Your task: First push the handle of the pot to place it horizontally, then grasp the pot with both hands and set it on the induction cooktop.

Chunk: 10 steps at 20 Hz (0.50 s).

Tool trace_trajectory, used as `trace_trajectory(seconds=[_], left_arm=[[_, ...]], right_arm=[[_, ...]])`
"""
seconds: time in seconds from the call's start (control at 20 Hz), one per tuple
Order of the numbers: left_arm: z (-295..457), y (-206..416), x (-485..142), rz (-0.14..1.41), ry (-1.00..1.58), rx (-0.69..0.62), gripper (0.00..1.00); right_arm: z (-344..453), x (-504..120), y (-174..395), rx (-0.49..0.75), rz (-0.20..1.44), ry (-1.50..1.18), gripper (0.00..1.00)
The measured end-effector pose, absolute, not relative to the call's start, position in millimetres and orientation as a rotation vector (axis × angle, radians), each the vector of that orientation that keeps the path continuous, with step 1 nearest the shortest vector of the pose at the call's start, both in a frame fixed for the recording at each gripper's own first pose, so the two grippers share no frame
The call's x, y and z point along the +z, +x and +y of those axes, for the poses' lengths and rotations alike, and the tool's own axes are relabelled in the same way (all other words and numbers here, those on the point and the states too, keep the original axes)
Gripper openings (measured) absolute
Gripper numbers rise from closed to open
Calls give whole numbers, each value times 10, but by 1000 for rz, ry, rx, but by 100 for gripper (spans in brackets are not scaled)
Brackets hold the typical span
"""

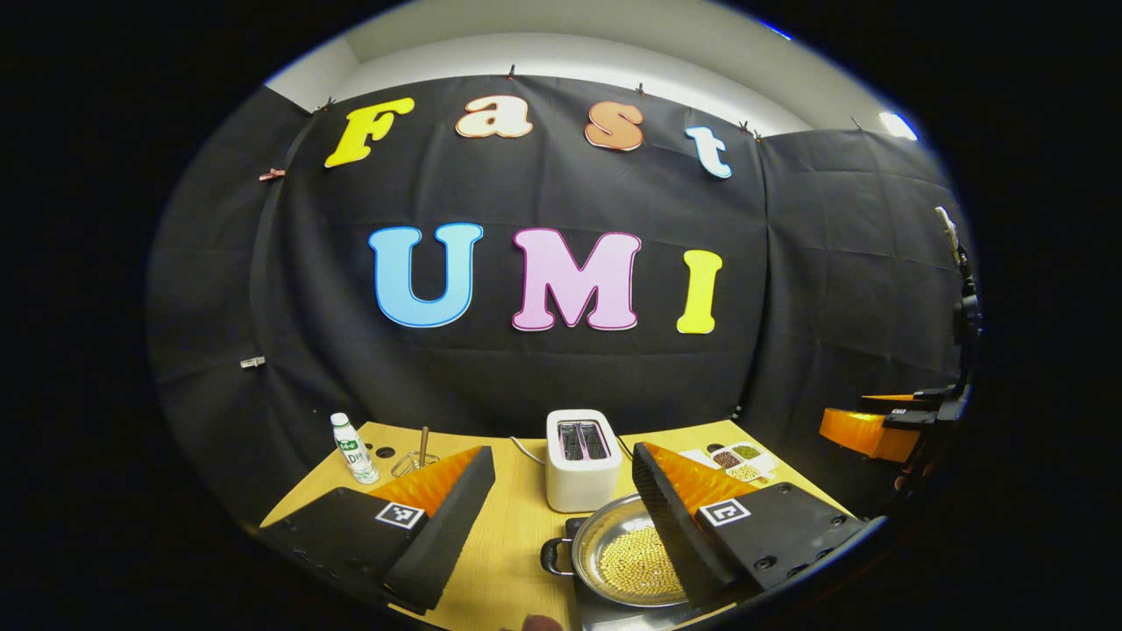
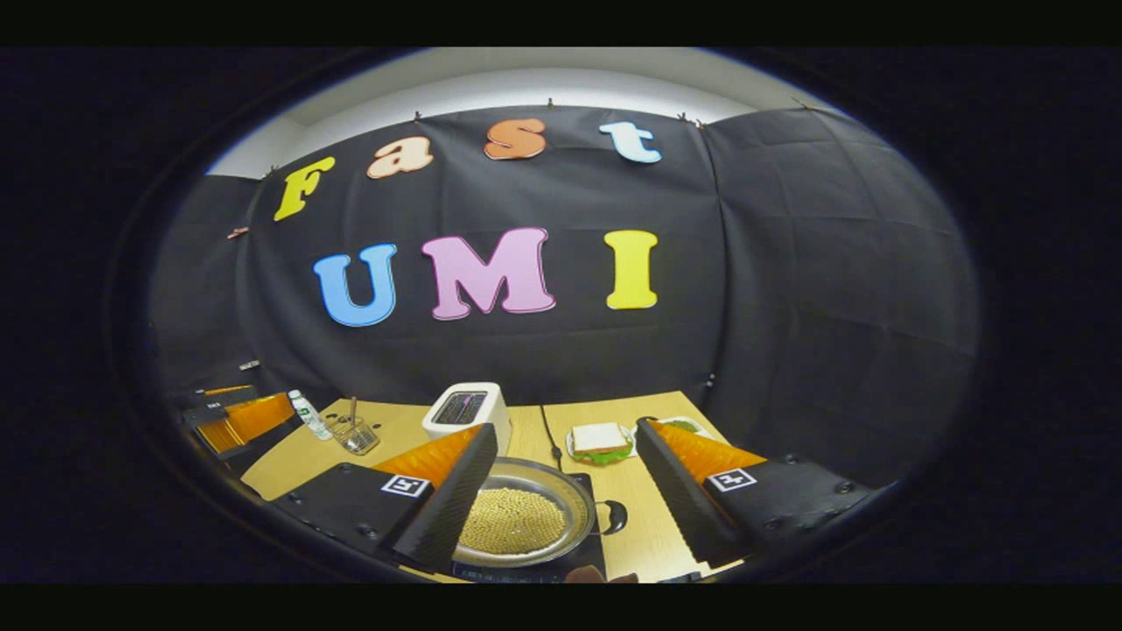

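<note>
Both sets of fingers spread wide, gripping nothing: left gripper [image 1: 550,526], right gripper [image 2: 565,491]. Pot [image 1: 627,552] at 6 o'clock, already resting on cooktop [image 2: 589,550]. Steel, rigid, likely slick; loose beads [image 2: 513,519] inside add weight and may spill if tilted. Best hold: side loop handles [image 1: 556,556], level.

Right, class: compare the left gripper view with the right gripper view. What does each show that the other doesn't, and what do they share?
Left gripper view: a divided dish of grains beyond the open left claw. Right gripper view: a sandwich beyond the open right claw. Shared: the pot of yellow beads sitting on the cooktop, the toaster and the bottle.
</note>
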State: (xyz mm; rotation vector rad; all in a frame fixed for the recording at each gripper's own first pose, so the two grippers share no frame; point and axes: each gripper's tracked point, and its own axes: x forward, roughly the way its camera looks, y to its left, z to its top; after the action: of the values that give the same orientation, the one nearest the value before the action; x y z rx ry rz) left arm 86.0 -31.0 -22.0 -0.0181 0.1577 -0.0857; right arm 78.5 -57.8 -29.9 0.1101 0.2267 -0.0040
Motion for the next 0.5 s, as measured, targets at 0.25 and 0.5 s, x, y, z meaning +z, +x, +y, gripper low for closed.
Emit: trace_trajectory(seconds=[0.25,0.5], left_arm=[[-249,647,-63,102,-14,-88,98],[-124,497,-54,85,-26,-71,98]], right_arm=[[-456,-66,517,-8,138,62,99],[-307,20,416,-12,109,52,98]])
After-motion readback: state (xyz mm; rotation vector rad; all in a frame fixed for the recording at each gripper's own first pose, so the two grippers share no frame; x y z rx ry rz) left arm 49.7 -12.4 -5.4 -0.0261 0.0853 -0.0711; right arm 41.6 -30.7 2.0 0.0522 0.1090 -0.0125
